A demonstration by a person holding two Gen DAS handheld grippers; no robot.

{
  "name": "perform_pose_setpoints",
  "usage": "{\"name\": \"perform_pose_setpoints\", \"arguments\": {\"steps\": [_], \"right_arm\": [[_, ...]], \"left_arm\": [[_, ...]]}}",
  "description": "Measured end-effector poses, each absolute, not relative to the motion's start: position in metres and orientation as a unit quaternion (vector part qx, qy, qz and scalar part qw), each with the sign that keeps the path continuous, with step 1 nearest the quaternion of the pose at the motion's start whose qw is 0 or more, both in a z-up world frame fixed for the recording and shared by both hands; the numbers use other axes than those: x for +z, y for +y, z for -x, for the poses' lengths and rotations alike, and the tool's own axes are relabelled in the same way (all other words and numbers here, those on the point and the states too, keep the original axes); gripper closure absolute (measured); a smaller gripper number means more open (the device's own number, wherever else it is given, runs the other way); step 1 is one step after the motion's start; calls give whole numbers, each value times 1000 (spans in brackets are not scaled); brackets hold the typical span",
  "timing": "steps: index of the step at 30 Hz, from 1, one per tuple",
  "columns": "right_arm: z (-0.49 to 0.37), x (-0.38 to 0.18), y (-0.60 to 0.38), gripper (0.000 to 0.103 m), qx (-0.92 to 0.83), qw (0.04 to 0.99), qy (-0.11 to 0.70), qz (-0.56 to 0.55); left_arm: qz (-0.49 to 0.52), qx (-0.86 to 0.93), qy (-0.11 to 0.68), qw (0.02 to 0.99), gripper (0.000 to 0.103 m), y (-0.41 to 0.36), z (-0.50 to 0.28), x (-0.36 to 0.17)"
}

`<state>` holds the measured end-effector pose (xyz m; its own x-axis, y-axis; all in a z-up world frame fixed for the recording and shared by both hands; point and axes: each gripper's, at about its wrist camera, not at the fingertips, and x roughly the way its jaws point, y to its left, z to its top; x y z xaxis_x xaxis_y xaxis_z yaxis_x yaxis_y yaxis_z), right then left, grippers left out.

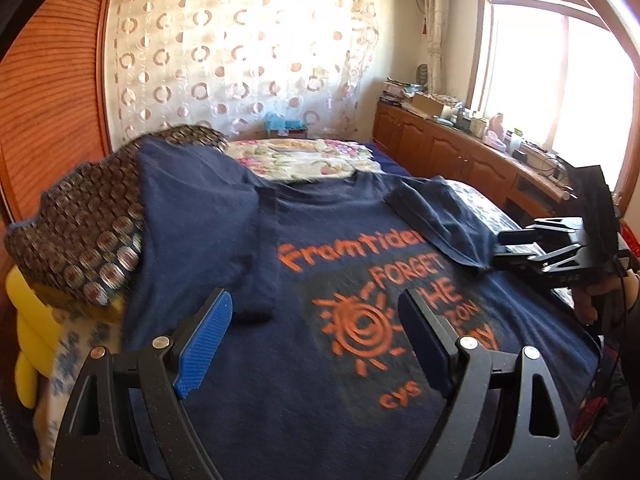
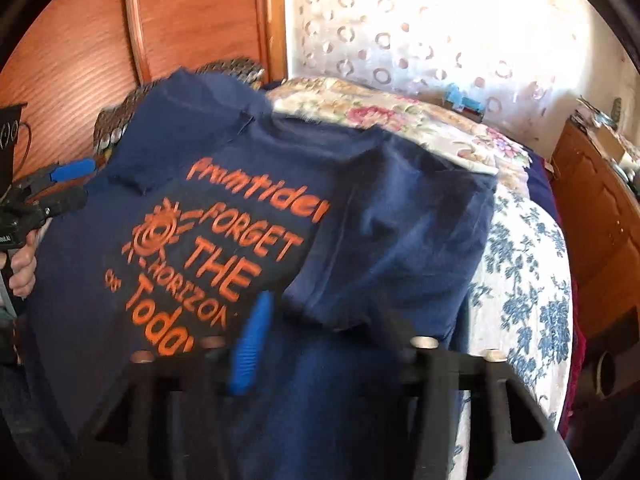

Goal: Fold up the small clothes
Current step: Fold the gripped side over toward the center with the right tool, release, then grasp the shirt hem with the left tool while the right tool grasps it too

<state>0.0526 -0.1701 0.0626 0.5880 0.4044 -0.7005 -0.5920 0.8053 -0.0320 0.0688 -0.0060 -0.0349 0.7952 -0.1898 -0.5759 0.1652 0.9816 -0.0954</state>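
A navy T-shirt (image 1: 304, 360) with orange print lies flat, print up, on the bed; it also shows in the right wrist view (image 2: 120, 320). Both sleeves are folded in over the chest: the left sleeve (image 1: 224, 232) and the right sleeve (image 1: 440, 216), which shows in the right wrist view (image 2: 396, 248). My left gripper (image 1: 316, 328) is open and empty above the shirt's lower front. My right gripper (image 2: 320, 340) is open just behind the folded right sleeve's edge, blurred; it also shows in the left wrist view (image 1: 516, 256) at the shirt's right side.
A patterned cushion (image 1: 84, 236) lies under the shirt's left shoulder. A floral quilt (image 1: 304, 156) lies beyond the collar. A blue-flowered sheet (image 2: 524, 280) covers the bed on the right. A wooden cabinet (image 1: 460, 156) with clutter runs along the window wall. A wooden wardrobe (image 2: 80, 40) stands at left.
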Motion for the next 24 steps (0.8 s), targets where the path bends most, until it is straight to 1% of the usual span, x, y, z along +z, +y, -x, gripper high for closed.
{"name": "perform_pose_setpoints", "arguments": {"steps": [5, 14, 17, 20, 21, 24], "right_arm": [[-78, 65, -182, 44, 255, 898, 341, 110], [-167, 54, -209, 44, 174, 910, 370, 60], [-193, 52, -215, 44, 171, 906, 384, 39], [-212, 48, -210, 44, 168, 904, 390, 52], [-218, 47, -208, 44, 165, 903, 392, 56], [-230, 43, -204, 44, 169, 902, 395, 48]], "left_arm": [[11, -83, 302, 950, 17, 21, -92, -20], [13, -68, 322, 944, 17, 62, -140, -9], [19, -64, 334, 940, 21, 75, -156, -9], [30, -61, 349, 934, 22, 88, -176, -10], [33, -61, 352, 933, 26, 90, -180, -10], [33, -47, 364, 930, 27, 96, -195, -12]]}}
